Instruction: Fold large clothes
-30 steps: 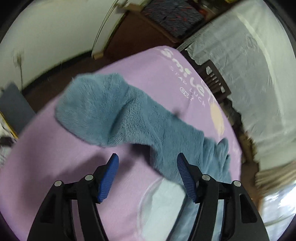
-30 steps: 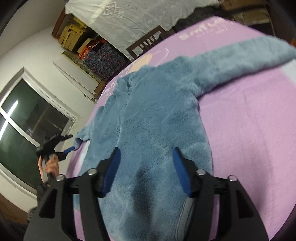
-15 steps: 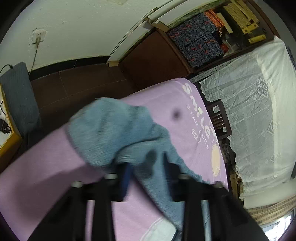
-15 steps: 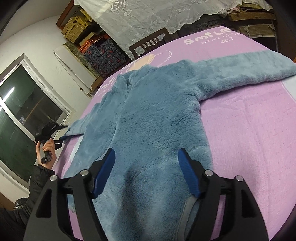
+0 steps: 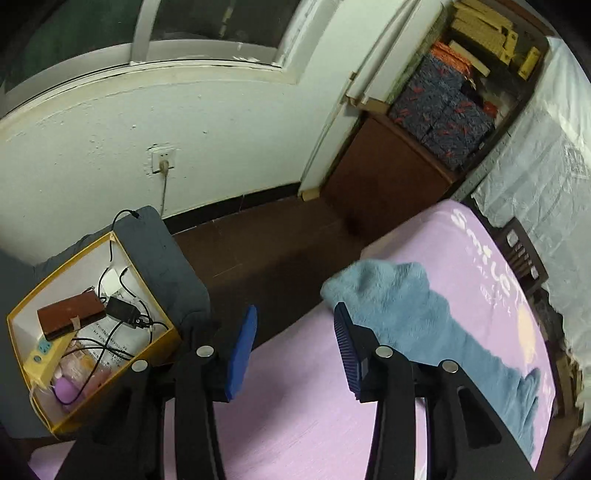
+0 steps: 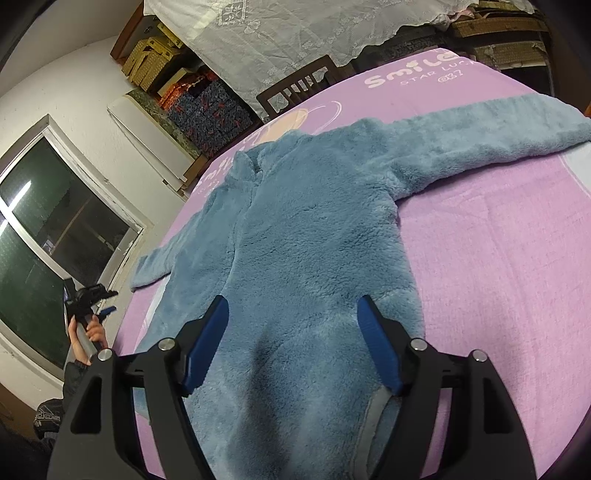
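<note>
1. Fleece (image 6: 314, 258) lies flat, face up, on the pink sheet (image 6: 498, 277); collar at 11 o'clock, hem under the near gripper, right sleeve (image 6: 480, 129) stretched toward 2 o'clock.
2. Left sleeve (image 5: 399, 299) ends at the bed's edge, cuff bunched and blurred.
3. Left gripper (image 5: 291, 332): jaws opening, nothing between them; the cuff sits just past the right pad, at 1 o'clock.
4. Right gripper (image 6: 291, 325): jaws wide, empty, hovering over the hem.
5. Judgement: sleeve-spreading step; cuff wants smoothing before any fold. Pinch both layers at the hem corners, lift evenly.
6. Beyond the bed: a yellow box (image 5: 92, 332) of cables at 9 o'clock, window (image 5: 147, 29) above.
</note>
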{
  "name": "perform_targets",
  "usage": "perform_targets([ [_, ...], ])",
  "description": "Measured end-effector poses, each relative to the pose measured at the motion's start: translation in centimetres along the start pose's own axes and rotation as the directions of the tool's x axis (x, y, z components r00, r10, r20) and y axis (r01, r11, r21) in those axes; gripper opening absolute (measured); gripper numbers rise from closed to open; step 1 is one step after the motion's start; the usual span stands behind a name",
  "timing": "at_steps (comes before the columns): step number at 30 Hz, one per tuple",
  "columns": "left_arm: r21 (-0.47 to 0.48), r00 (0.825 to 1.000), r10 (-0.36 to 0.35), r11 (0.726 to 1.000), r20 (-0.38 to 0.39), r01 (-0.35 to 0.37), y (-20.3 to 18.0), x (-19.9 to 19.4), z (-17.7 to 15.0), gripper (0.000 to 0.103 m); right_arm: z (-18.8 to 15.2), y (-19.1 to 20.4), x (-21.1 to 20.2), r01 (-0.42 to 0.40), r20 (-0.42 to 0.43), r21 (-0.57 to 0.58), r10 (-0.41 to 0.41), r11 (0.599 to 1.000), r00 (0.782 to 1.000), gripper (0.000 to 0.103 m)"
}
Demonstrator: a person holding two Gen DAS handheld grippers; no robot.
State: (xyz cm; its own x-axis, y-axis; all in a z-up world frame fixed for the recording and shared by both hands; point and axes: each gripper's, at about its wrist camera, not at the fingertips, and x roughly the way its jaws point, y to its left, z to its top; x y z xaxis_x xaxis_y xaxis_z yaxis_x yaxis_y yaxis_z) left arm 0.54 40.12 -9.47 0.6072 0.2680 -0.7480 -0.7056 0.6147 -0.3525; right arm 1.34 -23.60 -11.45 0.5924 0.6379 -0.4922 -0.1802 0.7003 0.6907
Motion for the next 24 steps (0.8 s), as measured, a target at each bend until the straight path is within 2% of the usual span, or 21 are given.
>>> perform_targets([
  [2, 0.085, 0.998, -0.041, 0.995, -0.039, 0.045, -1.9, 0.6, -0.4, 0.045, 0.0, 0.0, 0.0, 0.0, 0.0, -0.002, 0.0, 1.0, 1.0, 0.071],
  [3, 0.13, 0.994, -0.079, 0.987, -0.081, 0.089, -3.3, 1.4, -0.2, 0.048, 0.0, 0.0, 0.0, 0.001, 0.0, -0.003, -0.001, 1.0, 1.0, 0.071],
  [4, 0.142, 0.991, -0.089, 0.985, -0.099, 0.103, -3.6, 1.8, -0.1, 0.052, 0.0, 0.0, 0.0, 0.002, 0.0, -0.005, -0.002, 1.0, 1.0, 0.071],
  [7, 0.112, 0.991, -0.041, 0.992, -0.124, 0.055, -3.4, 4.3, 1.0, 0.059, 0.0, -0.1, -0.1, 0.005, 0.003, -0.005, -0.005, 1.0, 1.0, 0.071],
  [10, 0.058, 0.98, -0.058, 0.996, -0.191, 0.07, -2.8, 6.7, 1.9, 0.059, 0.0, -0.3, 0.0, 0.002, 0.003, 0.006, -0.002, 1.0, 1.0, 0.071],
  [11, 0.04, 0.976, -0.081, 0.995, -0.201, 0.091, -2.3, 6.9, 1.9, 0.055, 0.0, -0.4, -0.1, 0.001, 0.003, 0.009, -0.001, 1.0, 1.0, 0.071],
  [12, 0.026, 0.973, -0.115, 0.992, -0.201, 0.123, -2.3, 7.0, 2.1, 0.044, 0.0, -0.4, -0.1, 0.002, 0.003, 0.009, -0.002, 1.0, 1.0, 0.071],
  [13, 0.043, 0.975, -0.126, 0.99, -0.185, 0.136, -2.3, 6.6, 2.1, 0.026, 0.0, -0.4, -0.1, 0.003, 0.003, 0.008, -0.003, 1.0, 1.0, 0.071],
  [14, 0.06, 0.976, -0.139, 0.987, -0.17, 0.151, -2.3, 6.2, 2.1, 0.015, 0.0, -0.4, -0.1, 0.005, 0.003, 0.006, -0.005, 1.0, 1.0, 0.071],
  [15, 0.068, 0.974, -0.157, 0.983, -0.161, 0.169, -2.2, 5.7, 2.0, 0.01, -0.1, -0.3, -0.1, 0.007, 0.004, 0.003, -0.007, 1.0, 1.0, 0.071],
  [18, 0.083, 0.988, -0.131, 0.987, -0.077, 0.138, -2.0, 2.9, 1.7, 0.009, -0.1, -0.4, -0.2, 0.008, 0.007, 0.004, -0.008, 1.0, 1.0, 0.071],
  [19, 0.101, 0.994, -0.102, 0.989, -0.035, 0.106, -2.0, 1.7, 1.3, 0.009, -0.1, -0.4, -0.3, 0.007, 0.008, 0.006, -0.007, 1.0, 1.0, 0.071],
  [20, 0.119, 0.998, -0.058, 0.991, -0.004, 0.058, -1.9, 1.1, 1.0, 0.01, -0.1, -0.4, -0.3, 0.006, 0.008, 0.008, -0.006, 1.0, 1.0, 0.071],
  [21, 0.143, 0.997, 0.061, 0.987, 0.047, -0.067, -1.8, 0.6, 0.5, 0.024, -0.1, -0.5, -0.3, 0.005, 0.007, 0.011, -0.005, 1.0, 1.0, 0.071],
  [22, 0.155, 0.988, 0.141, 0.976, 0.07, -0.151, -1.6, 0.8, 0.2, 0.052, -0.1, -0.5, -0.3, 0.004, 0.007, 0.012, -0.004, 1.0, 1.0, 0.071],
  [23, 0.16, 0.978, 0.196, 0.966, 0.072, -0.205, -1.2, 1.2, 0.1, 0.063, -0.1, -0.5, -0.3, 0.004, 0.007, 0.012, -0.004, 1.0, 1.0, 0.072],
  [24, 0.14, 0.974, 0.219, 0.964, 0.05, -0.224, -0.4, 1.7, 0.0, 0.065, -0.1, -0.5, -0.4, 0.005, 0.007, 0.011, -0.005, 1.0, 1.0, 0.072],
])
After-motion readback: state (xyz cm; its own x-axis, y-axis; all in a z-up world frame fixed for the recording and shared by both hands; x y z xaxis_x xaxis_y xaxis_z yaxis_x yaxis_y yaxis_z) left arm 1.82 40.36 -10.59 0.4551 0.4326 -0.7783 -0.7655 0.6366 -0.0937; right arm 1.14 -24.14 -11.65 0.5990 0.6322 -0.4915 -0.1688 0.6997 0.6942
